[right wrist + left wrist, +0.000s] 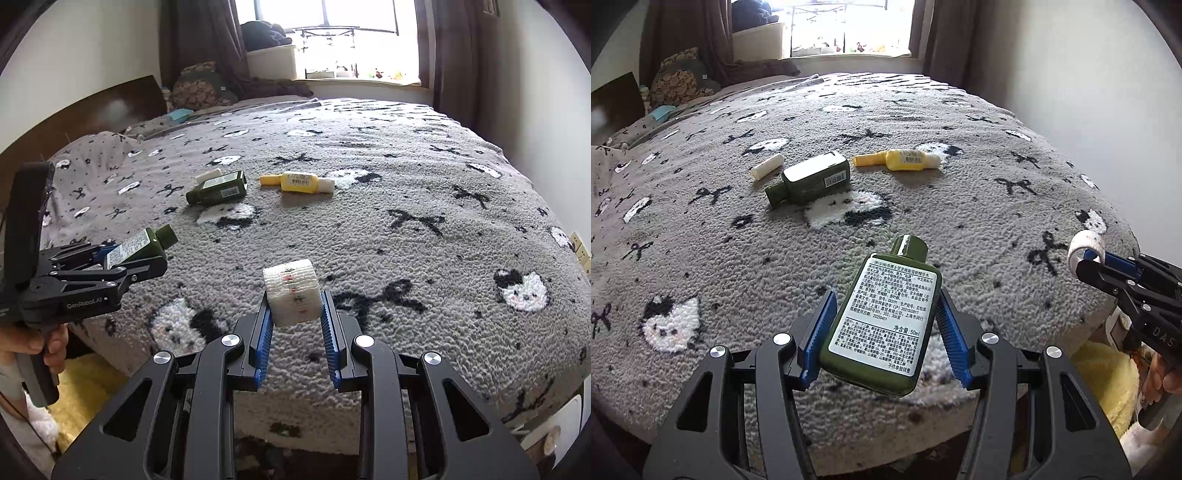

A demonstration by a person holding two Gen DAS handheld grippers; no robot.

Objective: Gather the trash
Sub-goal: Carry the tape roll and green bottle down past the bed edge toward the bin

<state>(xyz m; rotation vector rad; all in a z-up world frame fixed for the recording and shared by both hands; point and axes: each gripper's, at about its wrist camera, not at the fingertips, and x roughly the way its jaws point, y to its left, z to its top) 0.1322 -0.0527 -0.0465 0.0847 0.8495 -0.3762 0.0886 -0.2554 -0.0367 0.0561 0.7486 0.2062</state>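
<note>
Your left gripper (pixel 886 332) is clamped on a green bottle (pixel 882 325), label side up and cap pointing away from you, held clear above the near edge of the bed (pixel 960 221). The blue pads meet it only along its lower half, and the bottle sits skewed between them. It looks smooth and hard, so a quick swing or a tilt of your wrist could let it twist out. From there it would fall to the floor just off the bed's edge, not back onto the blanket.

Your right gripper (pixel 297 314) is closed on a small white roll (pixel 293 293) with coloured marks, pinched right at the fingertips, also over the bed's near edge. The roll looks soft, so it may give under pressure and squeeze forward out of that shallow hold.

Both your hands are full, so you cannot catch anything that slips. The two grippers also ride close together, and one could knock the other as you carry.

No bin shows in either view, so where these go cannot be told.

Three pieces lie nearer the middle of the bed: a second green bottle (pixel 809 179), a cream stick (pixel 767 167) just beside it, and a yellow tube (pixel 897 159) a little apart on its other side.
</note>
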